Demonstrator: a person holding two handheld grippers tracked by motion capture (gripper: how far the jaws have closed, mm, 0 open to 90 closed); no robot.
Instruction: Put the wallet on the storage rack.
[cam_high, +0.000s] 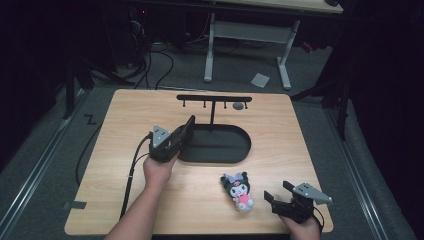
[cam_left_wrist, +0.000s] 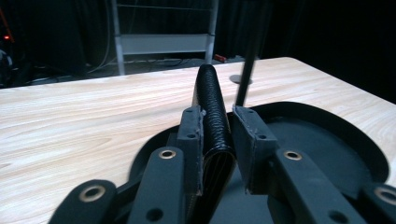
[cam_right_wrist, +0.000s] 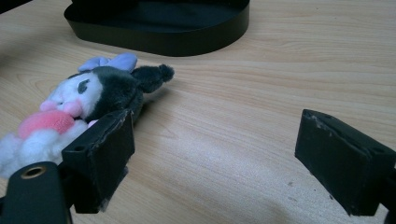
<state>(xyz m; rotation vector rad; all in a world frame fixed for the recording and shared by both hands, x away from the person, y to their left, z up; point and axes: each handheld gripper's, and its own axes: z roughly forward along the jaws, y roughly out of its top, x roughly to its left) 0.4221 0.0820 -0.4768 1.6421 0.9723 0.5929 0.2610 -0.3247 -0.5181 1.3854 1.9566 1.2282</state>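
left claw (cam_left_wrist: 217, 140) clamps the black wallet (cam_left_wrist: 212, 100) at frame centre, over the black tray (cam_high: 227, 145). we keep the wallet upright and lower it inside the rim before easing off. right claw (cam_right_wrist: 215, 158) rests wide, empty, beside the plush toy (cam_right_wrist: 88, 100) at left.

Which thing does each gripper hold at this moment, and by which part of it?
The left gripper holds a black wallet by its lower folded end, over the black tray. The right gripper is open and holds nothing; the plush toy lies beside it.
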